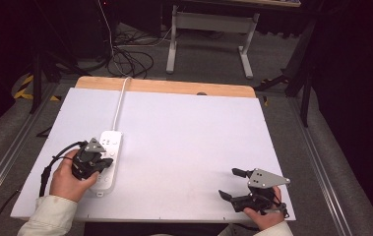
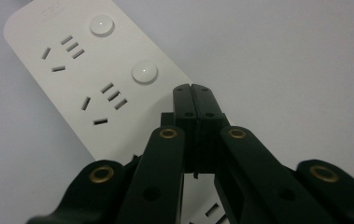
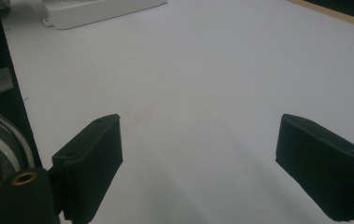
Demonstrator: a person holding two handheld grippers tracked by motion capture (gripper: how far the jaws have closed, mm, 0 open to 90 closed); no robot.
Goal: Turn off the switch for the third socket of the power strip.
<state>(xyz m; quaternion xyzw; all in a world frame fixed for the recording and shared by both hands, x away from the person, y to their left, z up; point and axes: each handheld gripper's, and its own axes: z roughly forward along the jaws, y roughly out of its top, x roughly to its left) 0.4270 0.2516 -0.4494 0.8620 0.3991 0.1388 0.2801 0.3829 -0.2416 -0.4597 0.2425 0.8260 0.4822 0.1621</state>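
Down at the bottom of the high view, the left gripper sits right over the power strip, jaws pressed together, gripping nothing. The strip's long axis runs up the left-centre of the table, round buttons just past the tips. The right gripper idles wide open at lower right, so the left's much closer.

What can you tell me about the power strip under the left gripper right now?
The power strip is a long white block, plastic by its look, with rounded corners, lying flat on the white table, its length running away from the person. Its white cable leads off the far edge. In the left gripper view it shows socket slots, each set beside a round white button. The shut left gripper hovers over it; whether they touch is unclear.
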